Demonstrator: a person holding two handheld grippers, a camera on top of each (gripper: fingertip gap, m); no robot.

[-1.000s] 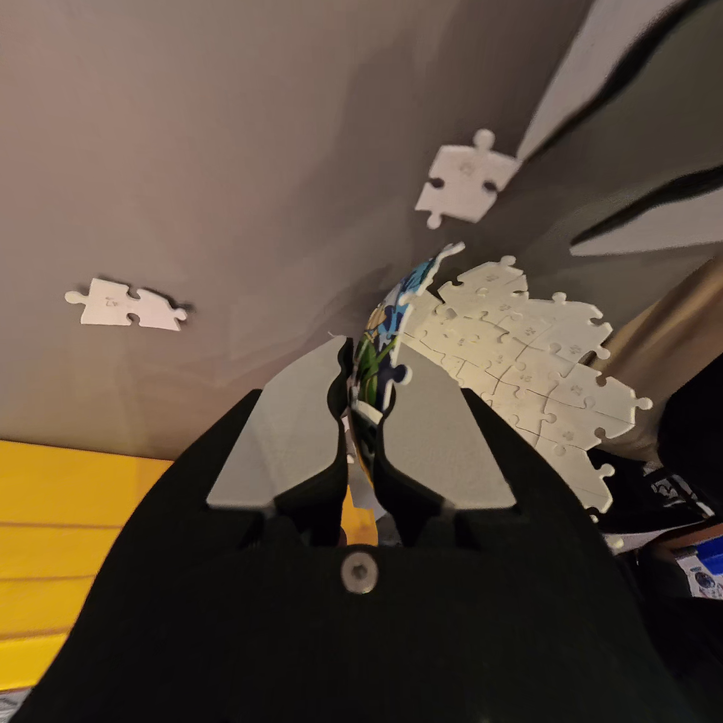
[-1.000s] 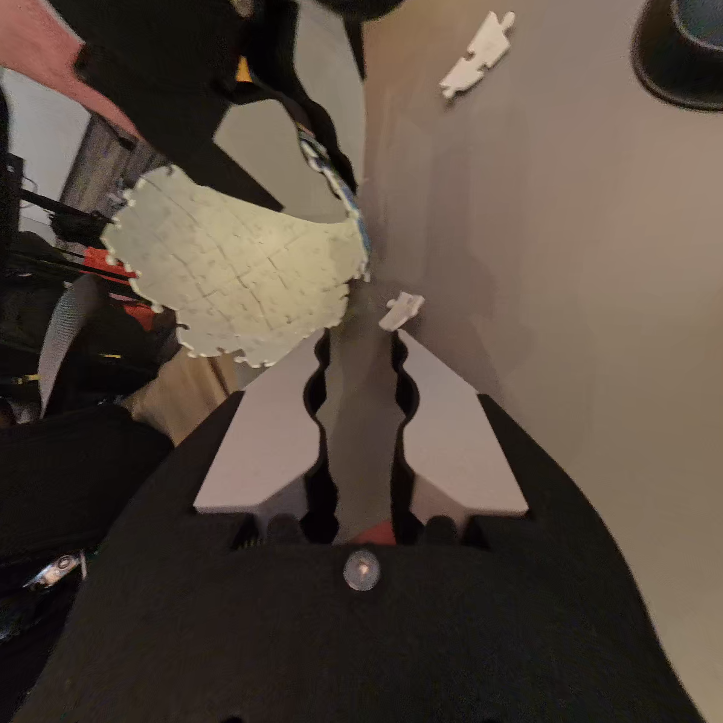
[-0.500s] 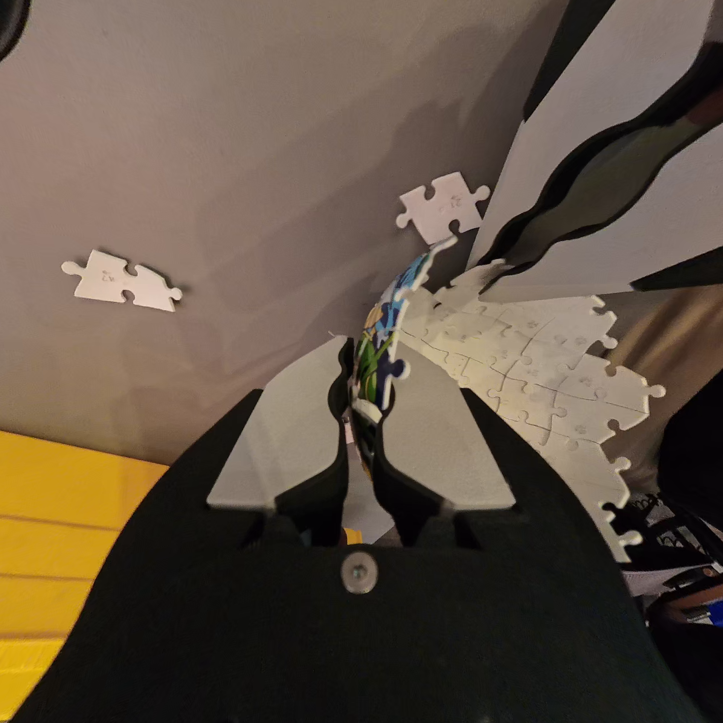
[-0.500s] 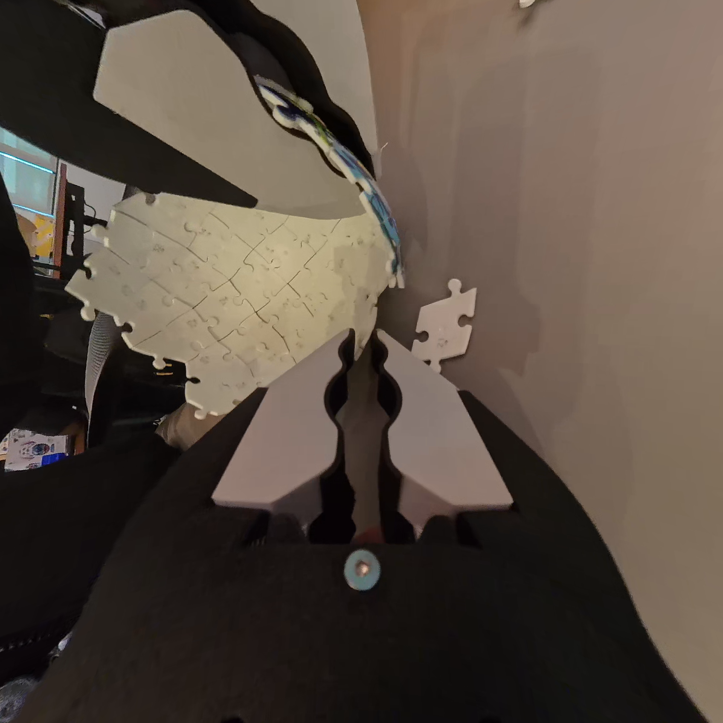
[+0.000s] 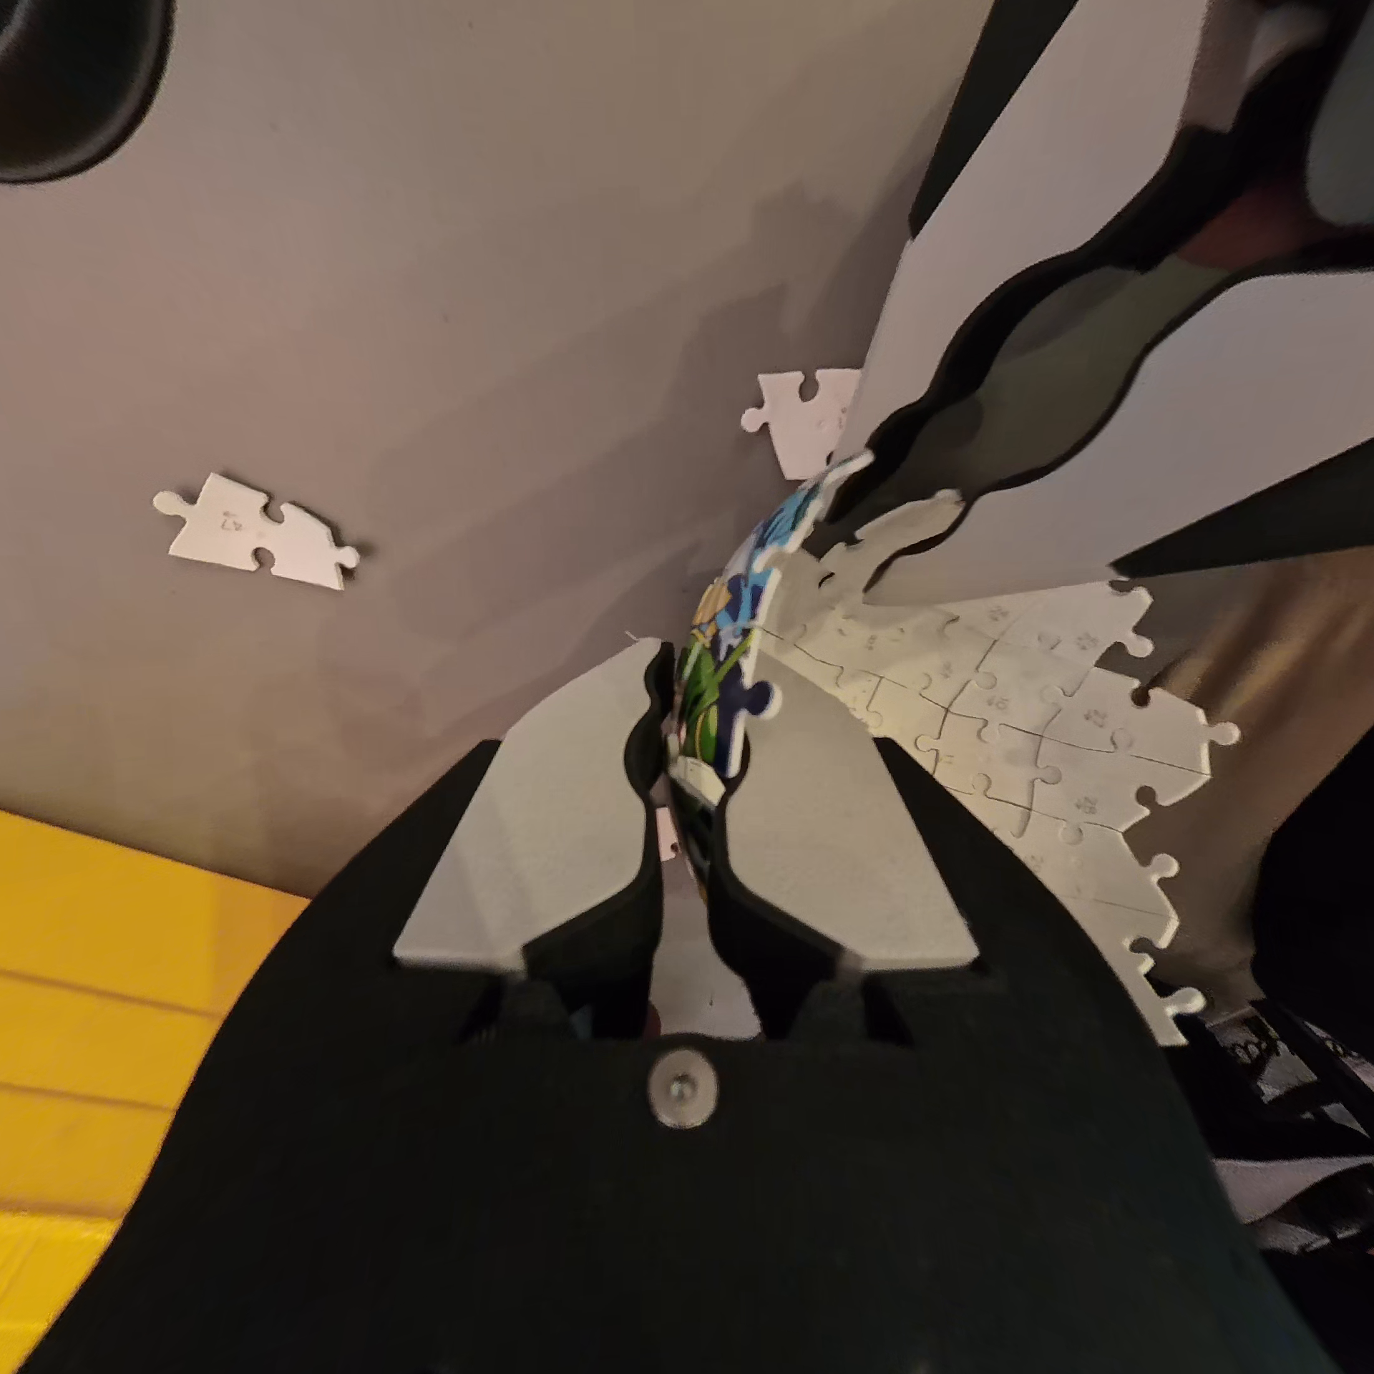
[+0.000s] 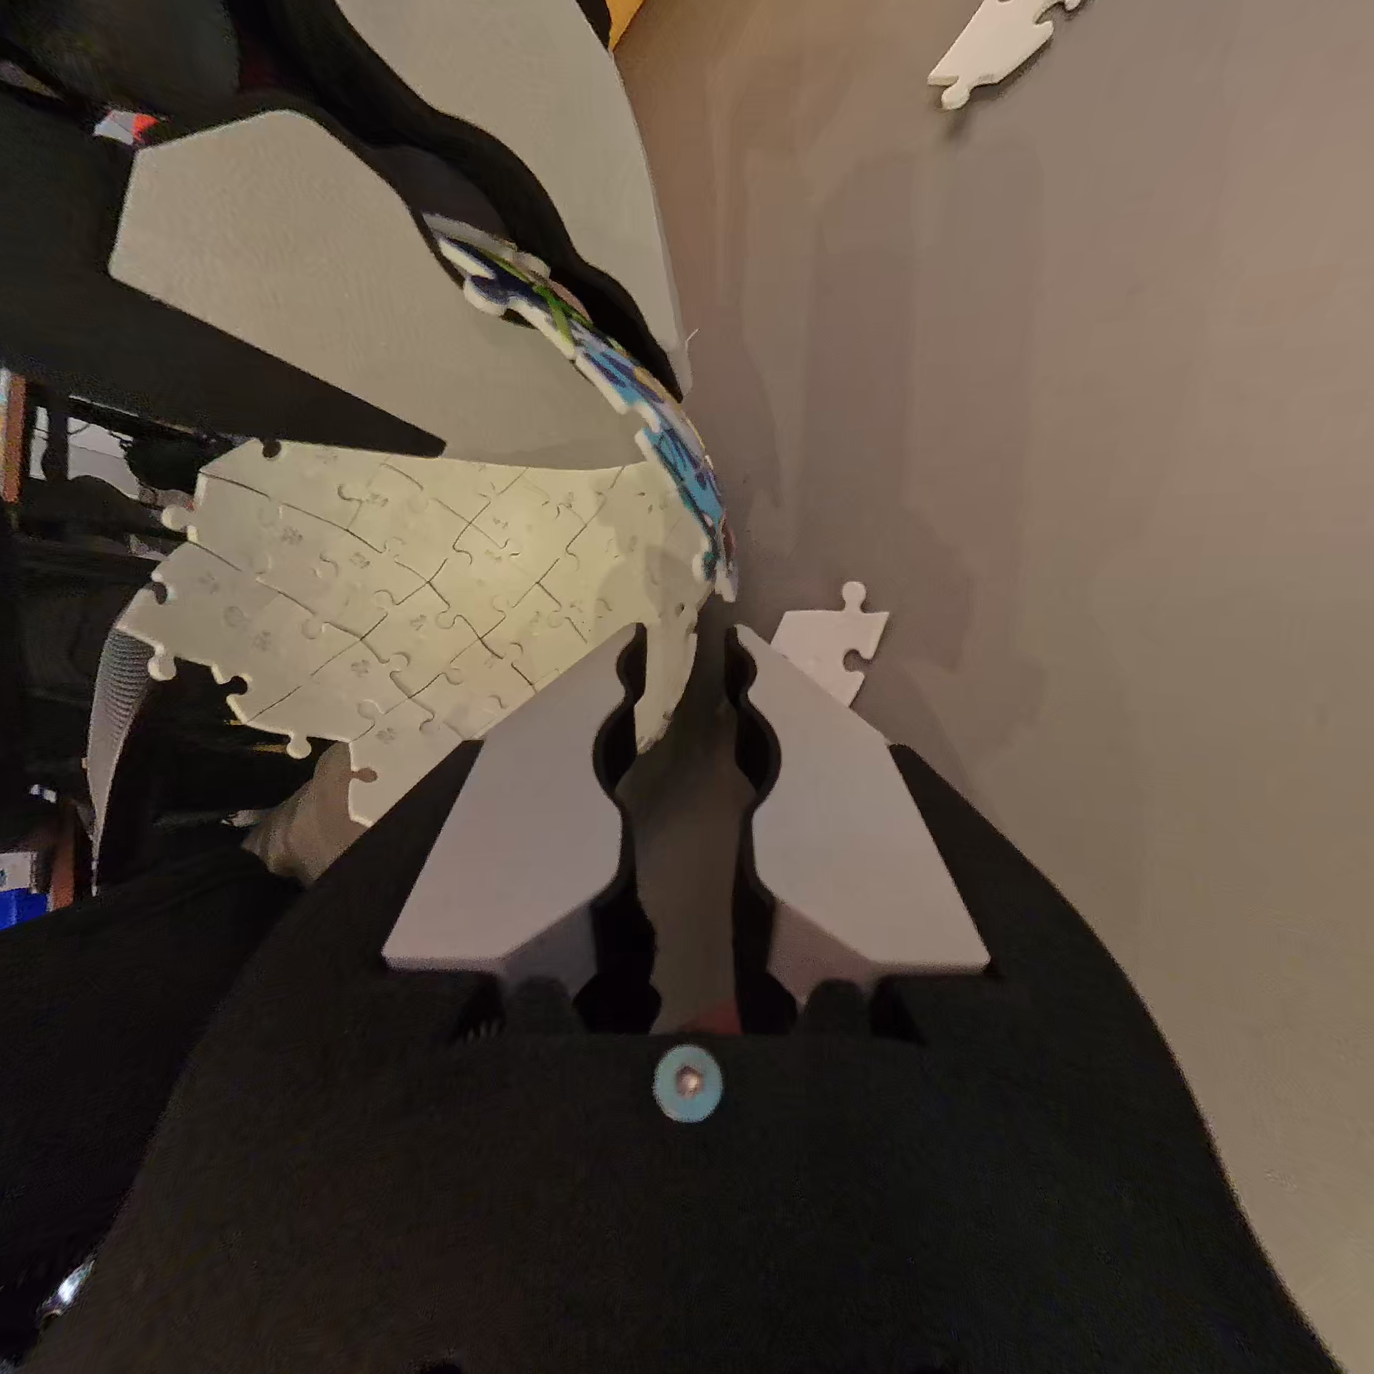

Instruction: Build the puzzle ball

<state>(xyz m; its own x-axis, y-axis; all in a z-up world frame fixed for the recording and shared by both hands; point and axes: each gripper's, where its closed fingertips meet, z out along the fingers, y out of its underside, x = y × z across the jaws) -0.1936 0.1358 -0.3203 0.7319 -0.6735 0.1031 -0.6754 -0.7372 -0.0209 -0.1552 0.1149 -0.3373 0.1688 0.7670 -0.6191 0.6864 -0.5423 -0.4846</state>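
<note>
Both grippers (image 5: 695, 669) (image 6: 688, 643): black bodies, grey wavy-edged fingers, silver centre screw.

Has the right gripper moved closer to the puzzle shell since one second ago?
Yes. The right gripper advanced toward the puzzle shell; its jaws now straddle the shell's edge.

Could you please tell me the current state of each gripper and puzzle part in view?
Left gripper: shut on the puzzle shell's edge.
Right gripper: open, straddling the shell's rim.
Puzzle shell: partly built, held off the table.
Single piece: loose, face down.
Joined pair: loose, face down.
</note>
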